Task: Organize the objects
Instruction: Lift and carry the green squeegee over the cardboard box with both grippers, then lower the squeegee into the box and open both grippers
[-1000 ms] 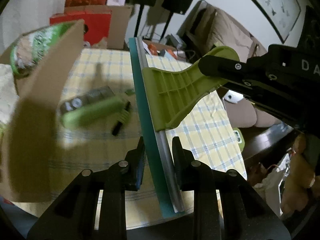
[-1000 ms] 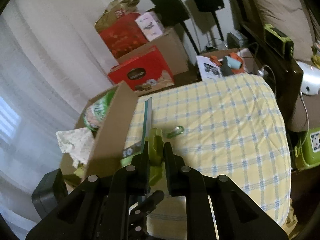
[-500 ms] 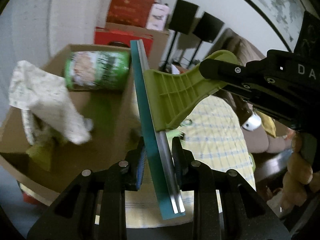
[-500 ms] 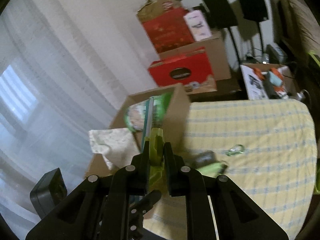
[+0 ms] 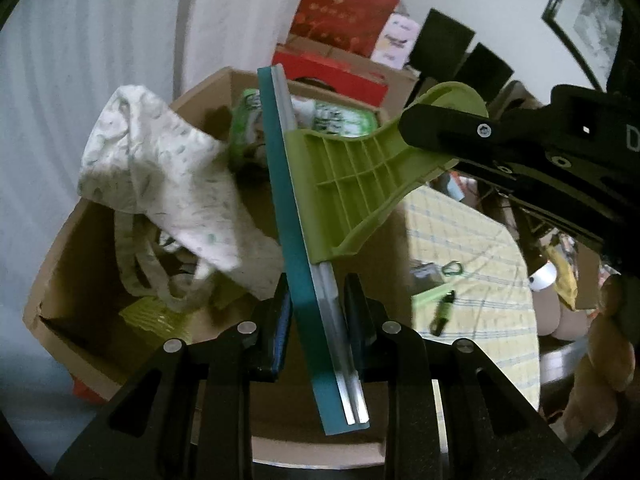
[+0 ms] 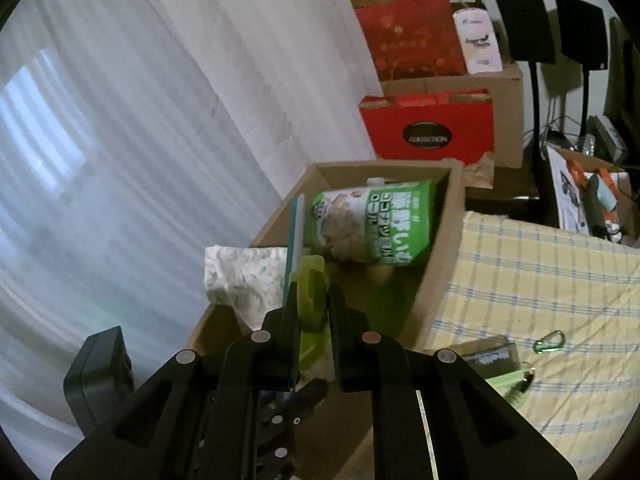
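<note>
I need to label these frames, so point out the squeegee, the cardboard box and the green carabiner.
squeegee (image 5: 352,184), left wrist view, on its green ribbed handle.
cardboard box (image 6: 440,256), right wrist view, on its right wall.
green carabiner (image 6: 550,342), right wrist view, on its loop.
</note>
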